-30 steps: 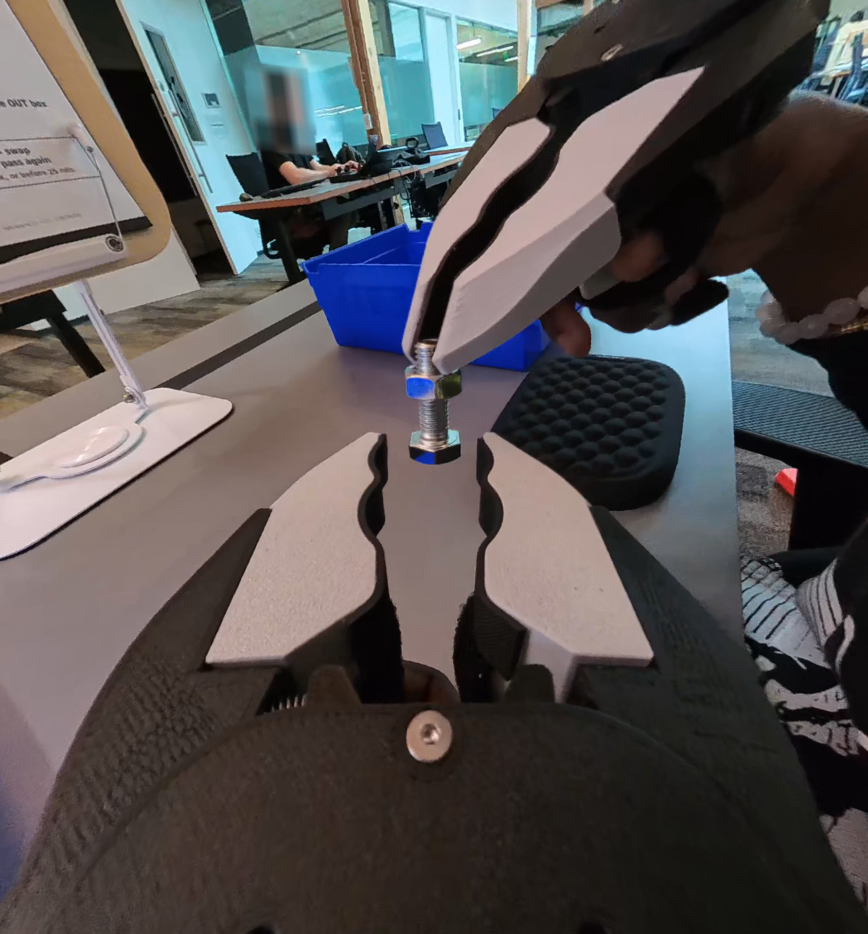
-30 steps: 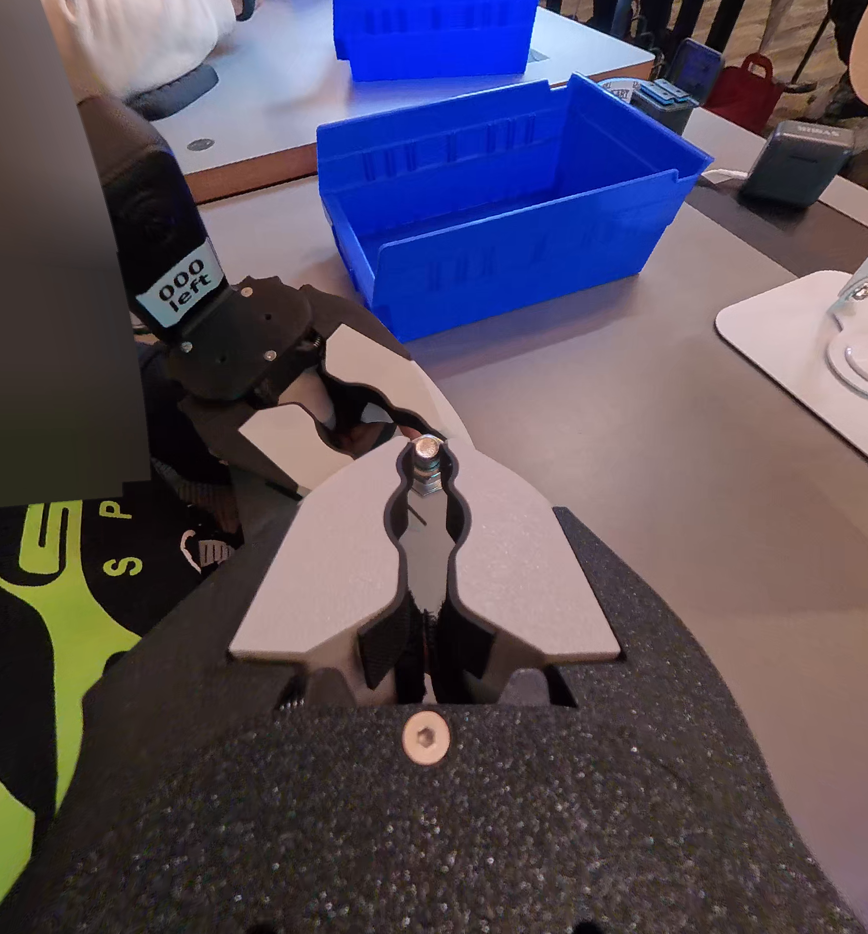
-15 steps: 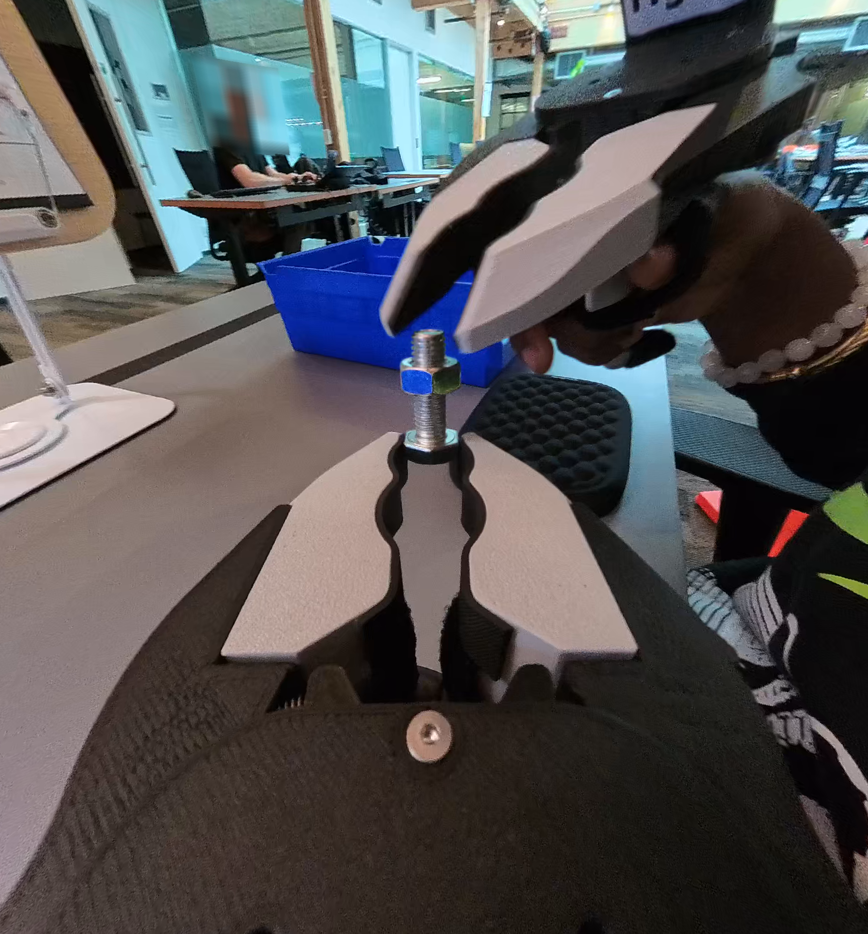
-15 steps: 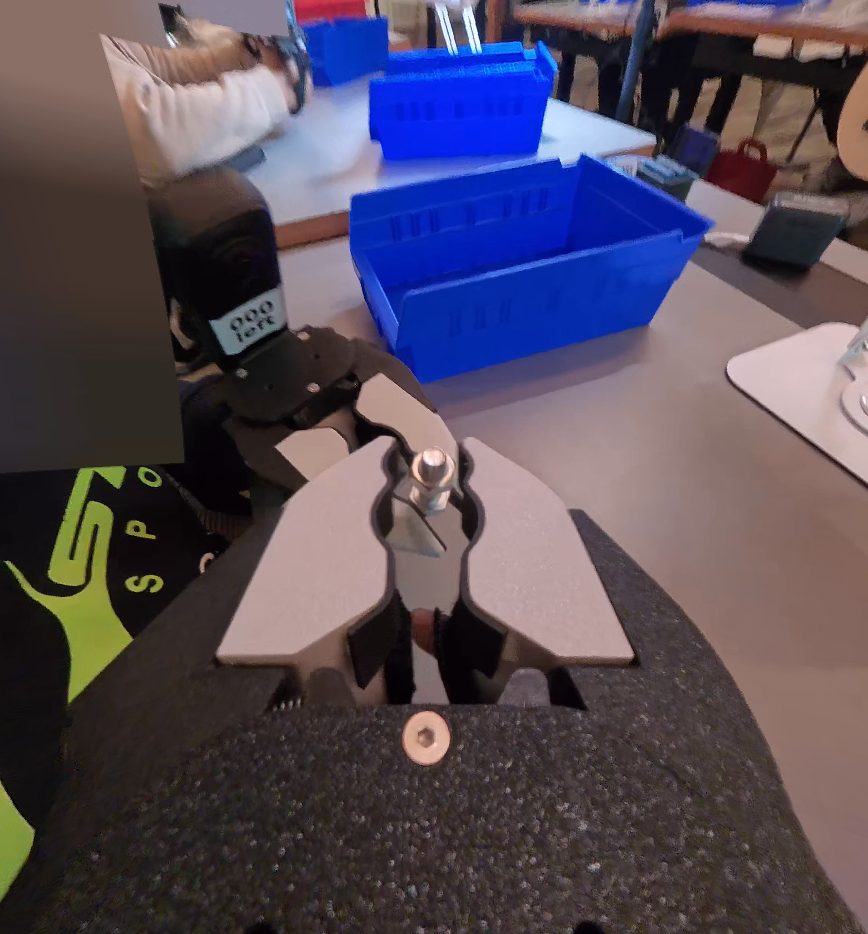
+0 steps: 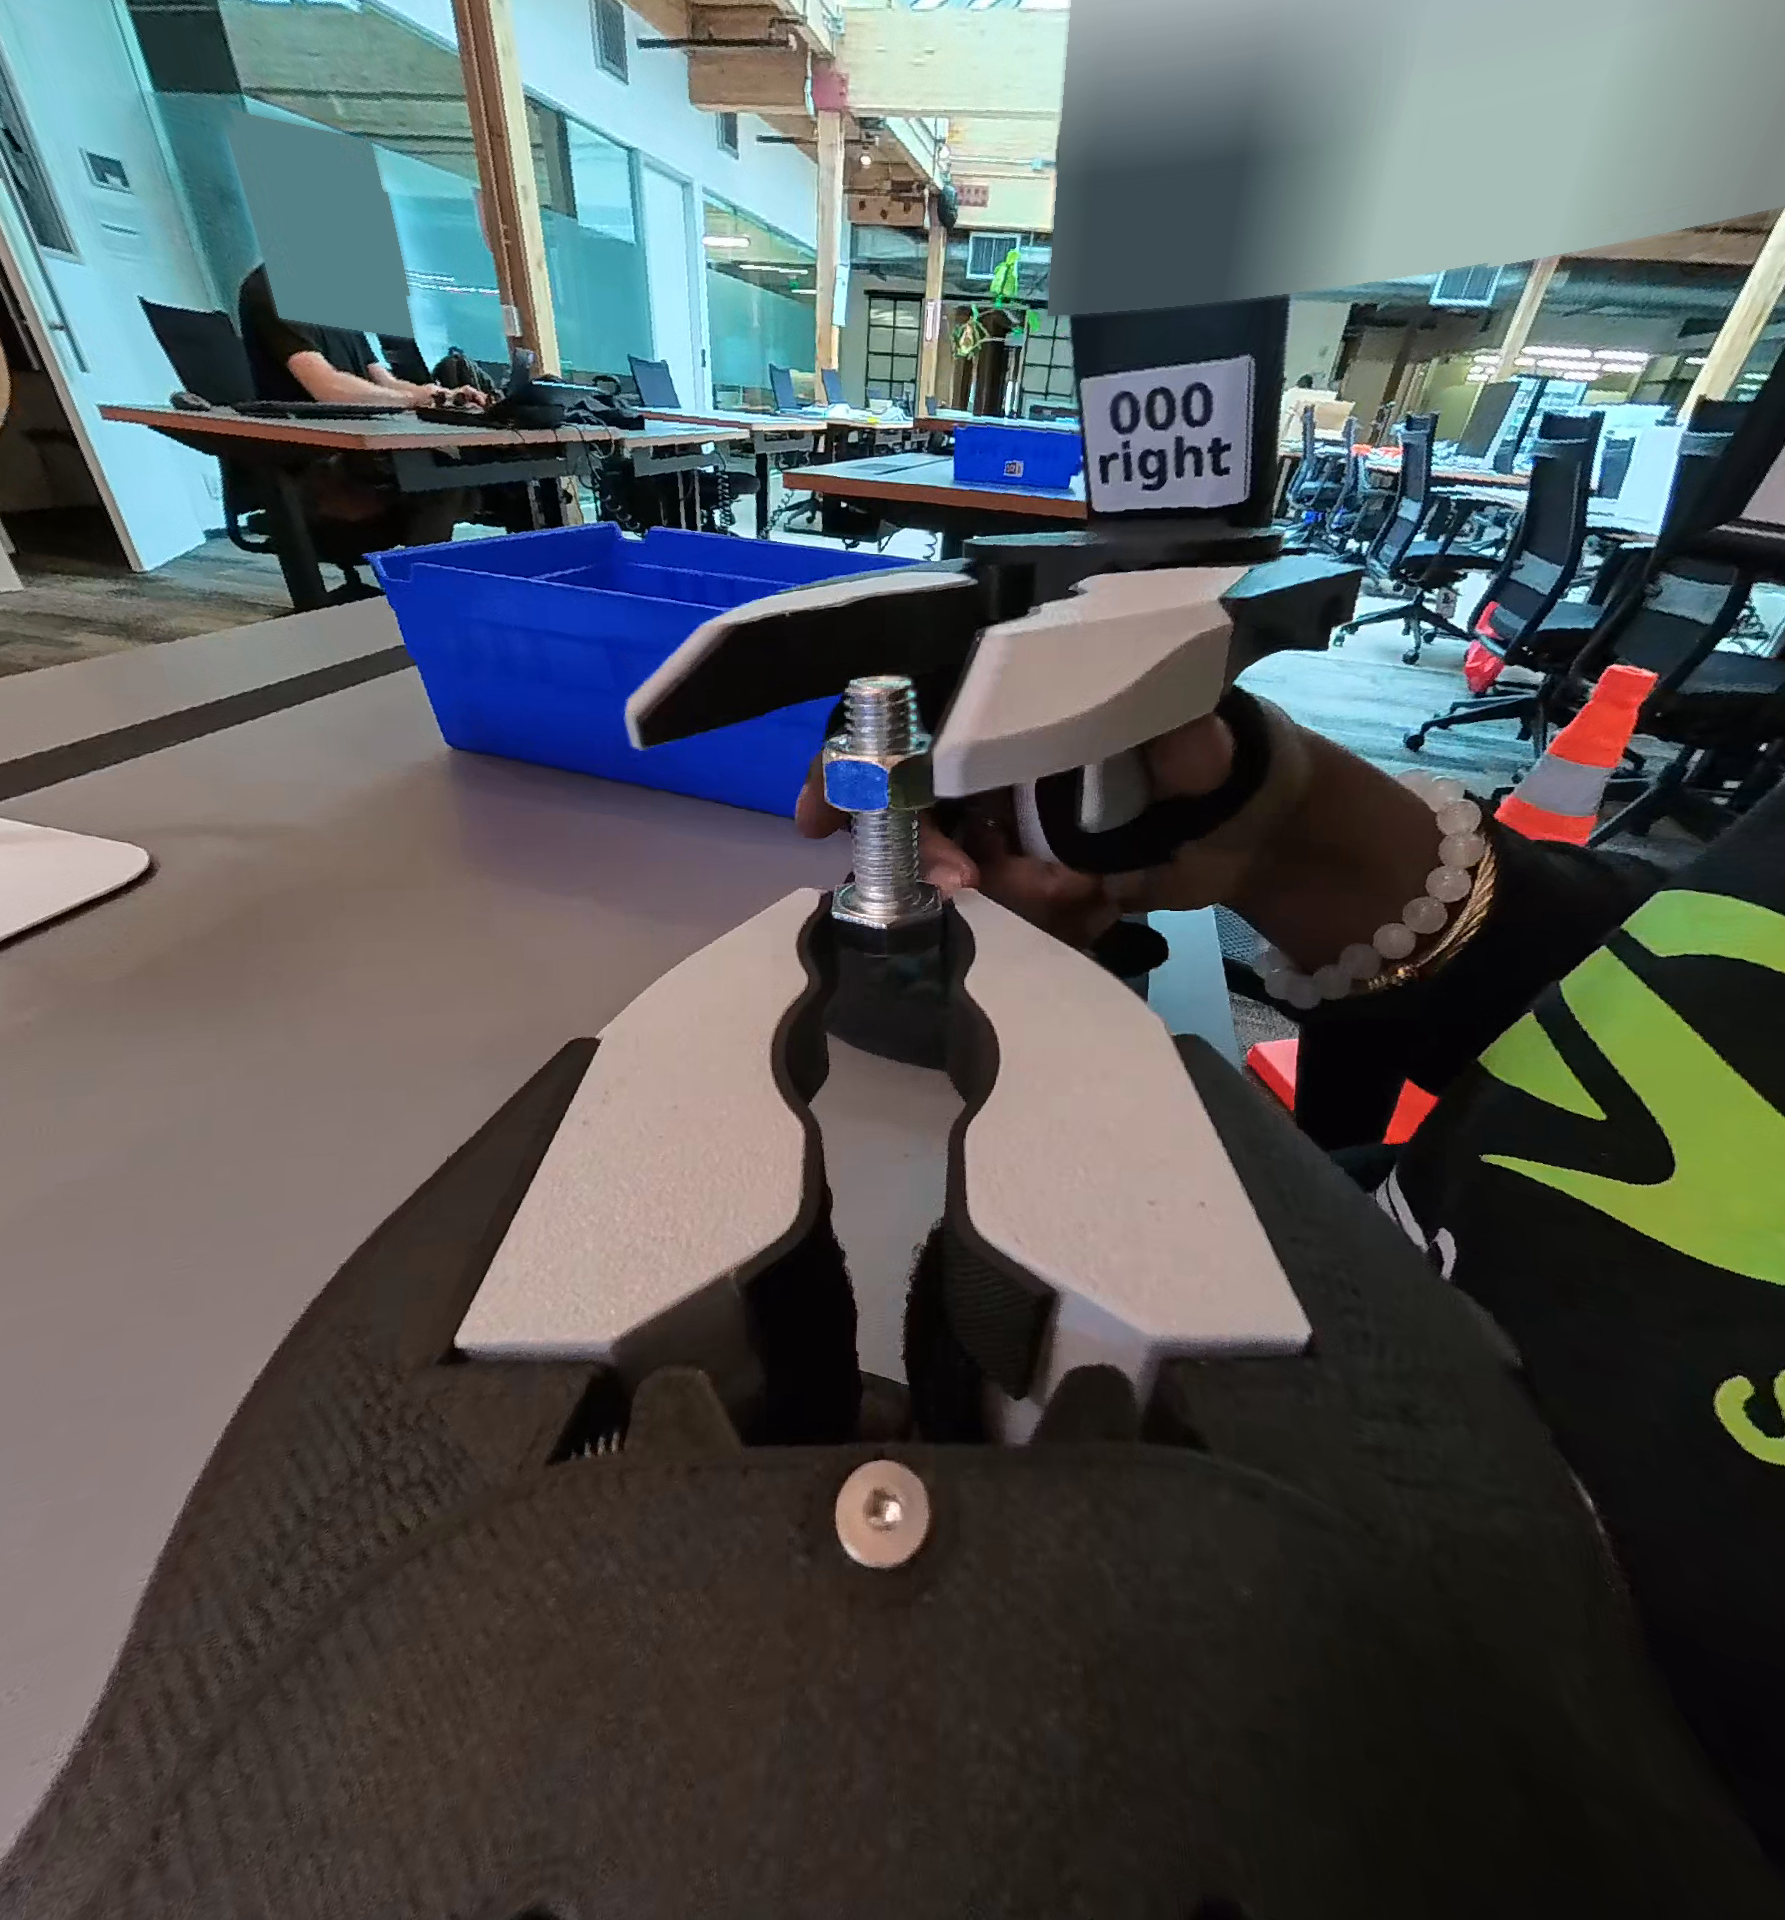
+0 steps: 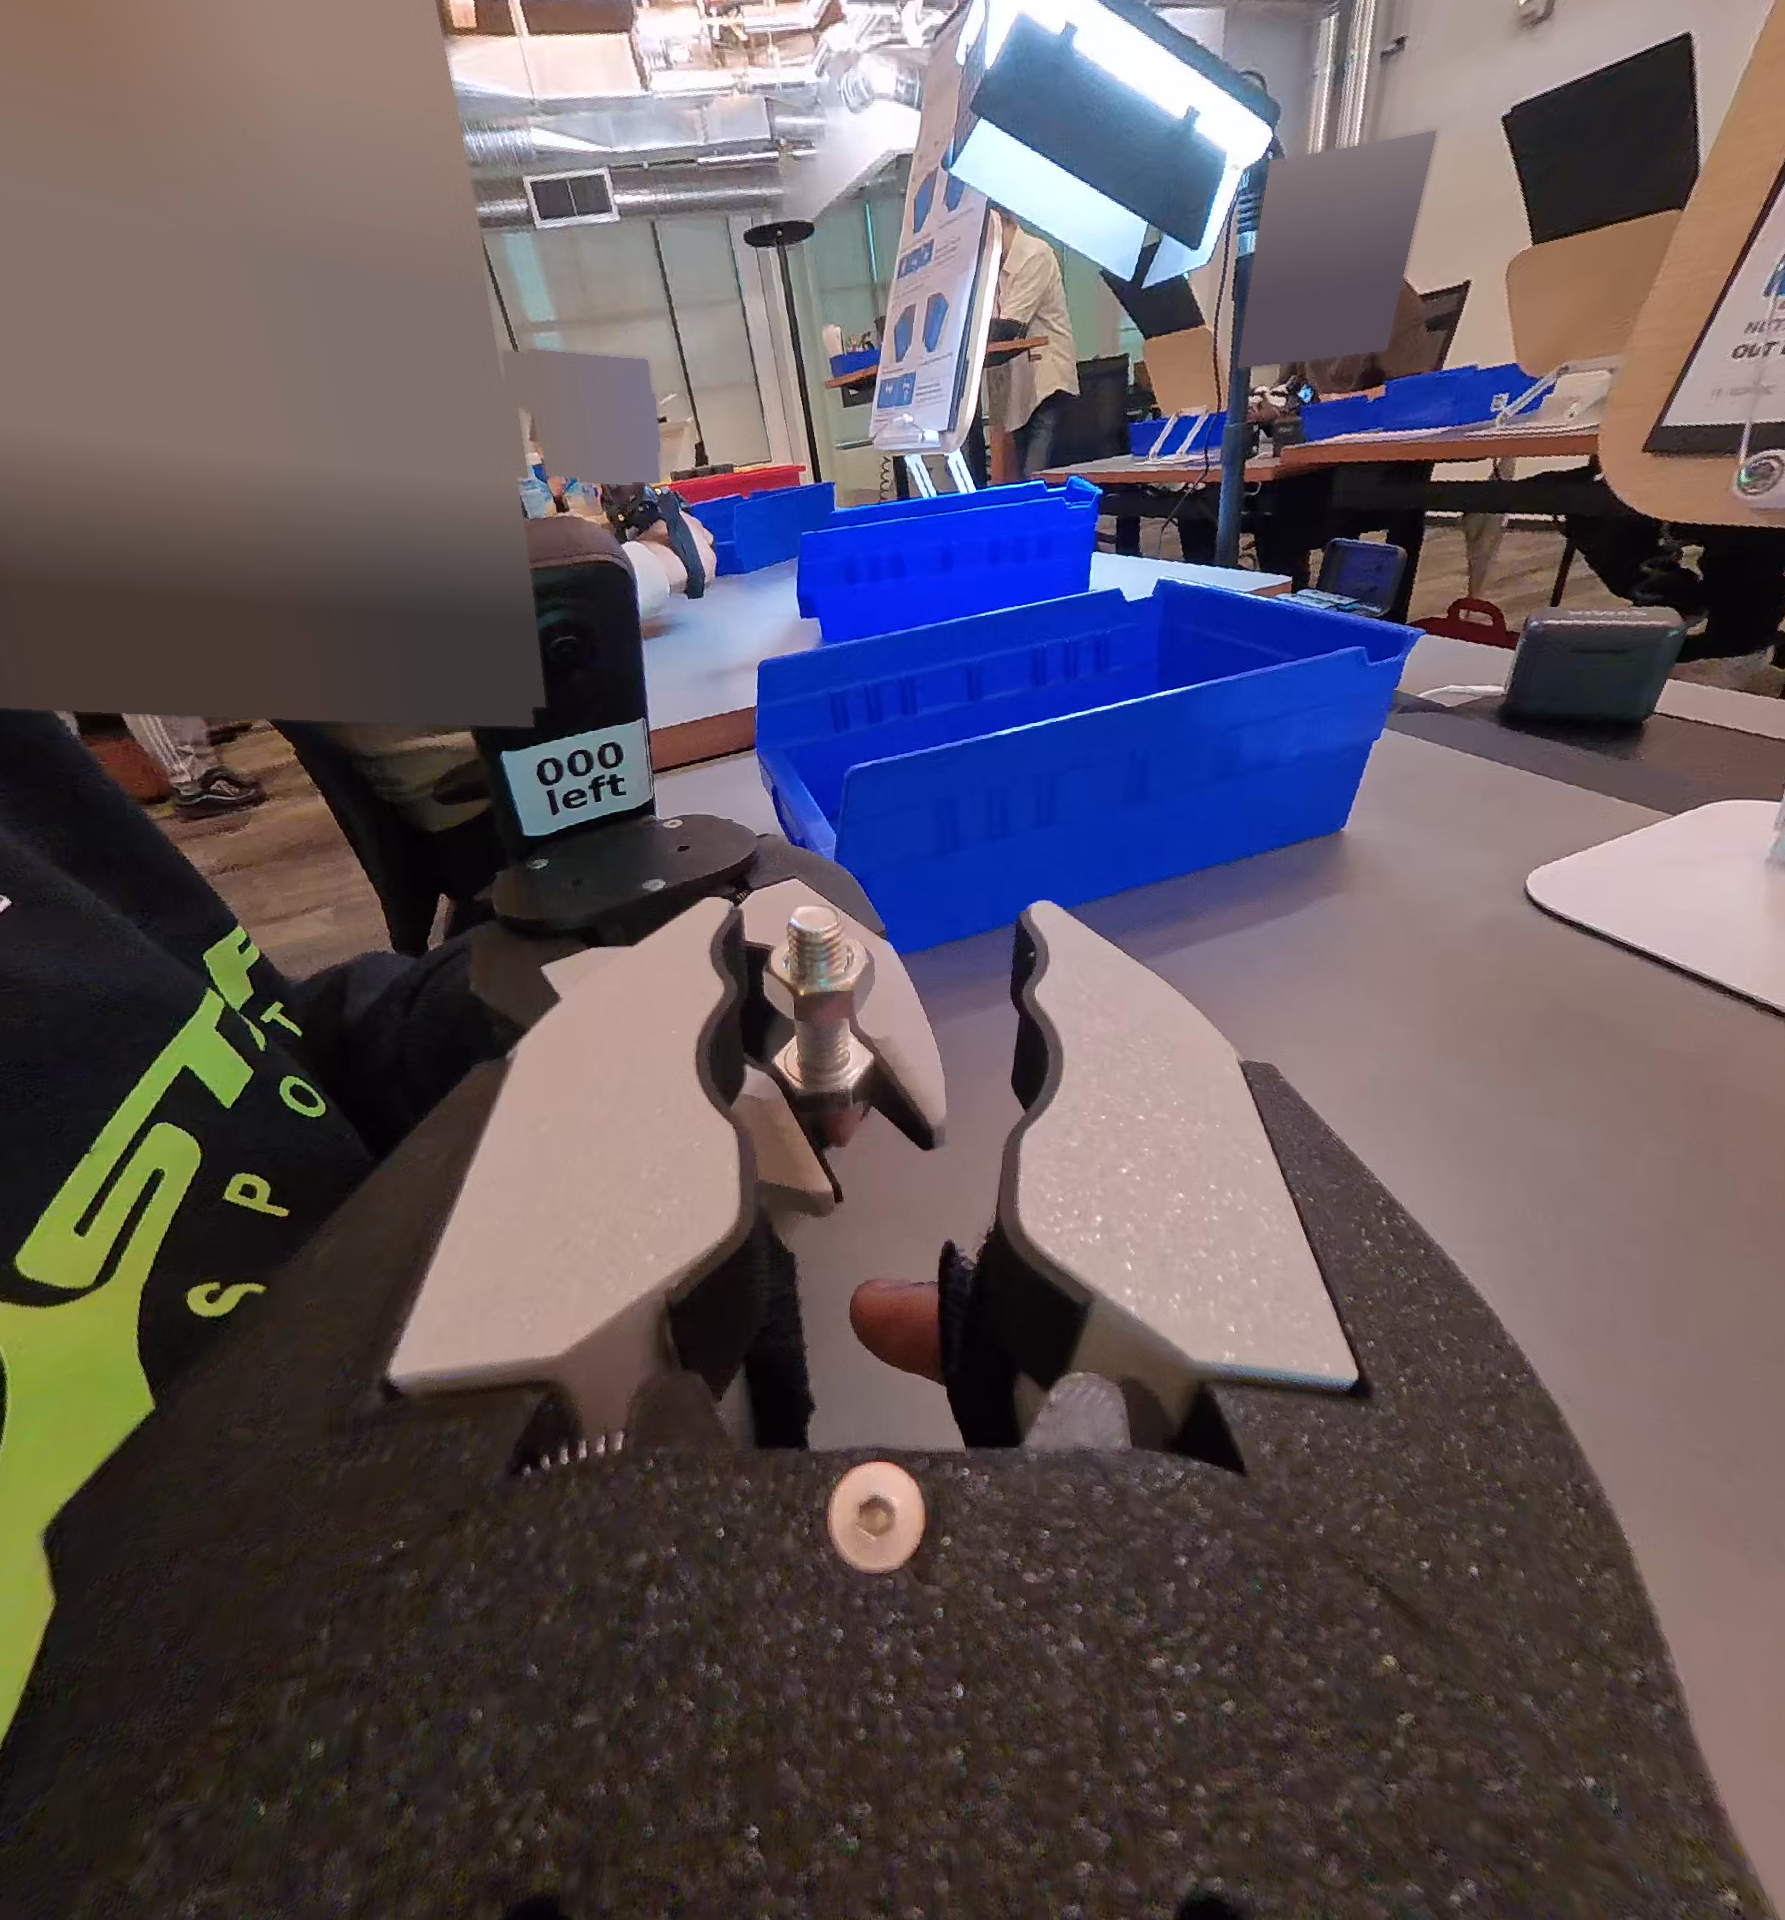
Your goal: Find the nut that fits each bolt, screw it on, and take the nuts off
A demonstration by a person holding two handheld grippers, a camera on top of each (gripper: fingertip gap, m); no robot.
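Left hand-held gripper [image 5: 885, 914] clamped on hex head of bolt [image 5: 883, 831], shank upright above grey surface [image 5: 244, 1039]. Hex nut [image 5: 862, 781] threaded partway up, top threads bare. Right hand-held gripper [image 5: 784, 740] spread wide either side of nut, one finger [image 5: 1075, 696] touching it. Farther back, blue bin [image 5: 576, 644].

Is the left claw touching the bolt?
Touching. The left wrist view shows the left claw pinching the bolt at its head, with one finger pressed against each side.
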